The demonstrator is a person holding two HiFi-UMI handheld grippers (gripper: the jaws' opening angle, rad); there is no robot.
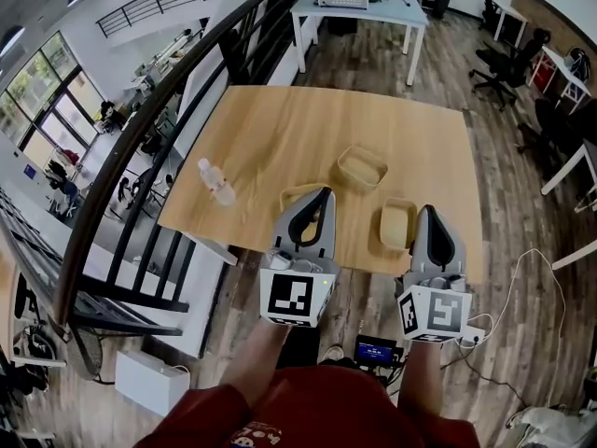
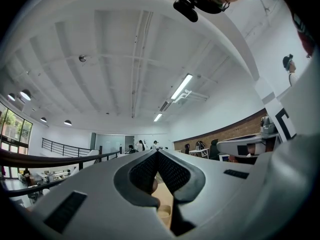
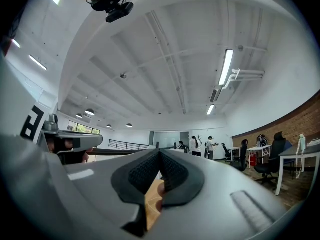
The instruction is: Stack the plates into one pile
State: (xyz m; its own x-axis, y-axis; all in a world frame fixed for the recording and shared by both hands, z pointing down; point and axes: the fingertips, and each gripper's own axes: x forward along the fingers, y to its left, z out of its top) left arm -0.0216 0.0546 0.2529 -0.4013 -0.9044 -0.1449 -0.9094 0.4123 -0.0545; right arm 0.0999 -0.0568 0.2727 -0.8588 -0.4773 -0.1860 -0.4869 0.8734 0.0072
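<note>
the far plate (image 1: 362,166), right plate (image 1: 398,224) and left plate (image 1: 291,195) lie apart toward the table's (image 1: 270,129) near edge, unstacked. left gripper (image 1: 326,192) and right gripper (image 1: 432,210) hover over that edge, jaws pressed together, empty. this looks like the approach; next, one must spread to grip a plate rim.

head view: above table (image 1: 280,129), downward | gripper views: low, upward-tilted

Bright, even light here. Ceiling strips (image 2: 181,86) overhead, daylight from windows (image 1: 35,96) on my left. Shadows on table (image 1: 280,138) soft. Heavy fisheye bend, black corners in every view. Close foreground slightly soft in both gripper views.
</note>
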